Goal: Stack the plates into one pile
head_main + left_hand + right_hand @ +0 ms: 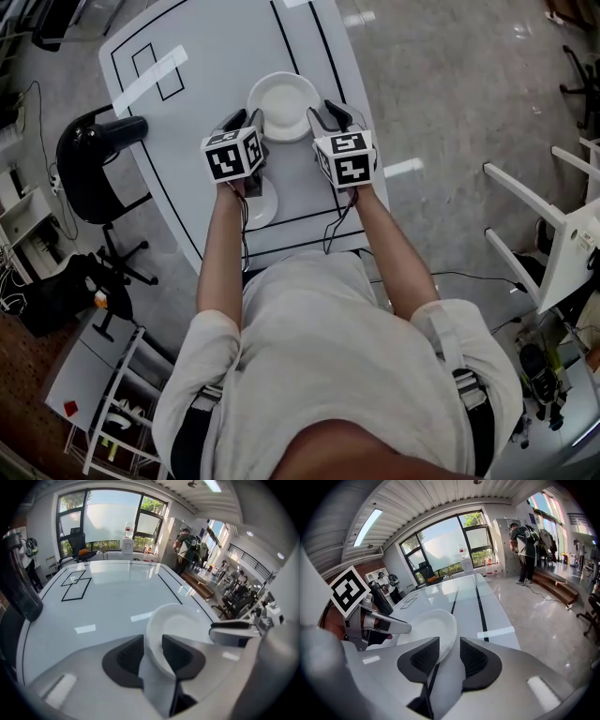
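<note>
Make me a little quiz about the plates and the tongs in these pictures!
1. True or false: the rim of the big plate sits between the open jaws of both the left tongs and the right tongs.
2. How many white plates show in the head view? A one, B two, C four.
3. Fill in: the black chair stands on the person's ____ side.
Key: 1 true; 2 B, the big plate and a small plate; 3 left.

Plate [283, 105] on table [187, 141], mid-width | left gripper [247, 124] at its left rim, right gripper [324, 116] at its right rim | second plate [261, 208] nearer the person, behind left gripper | office chair [89, 155] left of table
</note>
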Motion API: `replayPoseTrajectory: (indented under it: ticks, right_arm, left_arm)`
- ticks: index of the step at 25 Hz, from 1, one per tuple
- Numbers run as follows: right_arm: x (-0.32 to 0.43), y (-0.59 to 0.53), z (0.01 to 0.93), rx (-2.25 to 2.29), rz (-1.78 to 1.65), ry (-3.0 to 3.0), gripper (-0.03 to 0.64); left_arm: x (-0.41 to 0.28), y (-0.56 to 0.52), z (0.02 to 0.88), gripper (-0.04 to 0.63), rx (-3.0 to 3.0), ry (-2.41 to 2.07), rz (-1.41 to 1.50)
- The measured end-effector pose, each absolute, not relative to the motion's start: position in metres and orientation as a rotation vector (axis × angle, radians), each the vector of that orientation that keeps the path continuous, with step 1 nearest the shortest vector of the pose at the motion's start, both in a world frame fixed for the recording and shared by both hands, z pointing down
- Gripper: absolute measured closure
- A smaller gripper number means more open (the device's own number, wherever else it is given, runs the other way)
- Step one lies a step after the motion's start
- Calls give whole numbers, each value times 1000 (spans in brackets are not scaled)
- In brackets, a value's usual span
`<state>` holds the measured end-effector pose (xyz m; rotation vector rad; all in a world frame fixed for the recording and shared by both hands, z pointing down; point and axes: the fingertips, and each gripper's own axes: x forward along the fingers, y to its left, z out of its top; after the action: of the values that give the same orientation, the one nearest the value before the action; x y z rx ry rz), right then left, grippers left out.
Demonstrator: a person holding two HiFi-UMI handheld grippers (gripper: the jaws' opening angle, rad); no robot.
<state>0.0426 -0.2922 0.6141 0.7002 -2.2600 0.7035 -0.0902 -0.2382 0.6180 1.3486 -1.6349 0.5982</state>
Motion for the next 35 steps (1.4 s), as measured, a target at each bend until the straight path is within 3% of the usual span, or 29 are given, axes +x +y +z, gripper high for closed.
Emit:
replayPoseTrajectory:
  ticks: [19, 35]
  right_arm:
    - [47, -286, 602, 684, 661, -2291, 569]
    - [43, -260, 570, 677, 614, -2349, 581]
  left_arm:
    - [-78, -229, 603, 506, 1384, -1640, 643]
    - [-79, -189, 568, 538, 1385, -1723, 601]
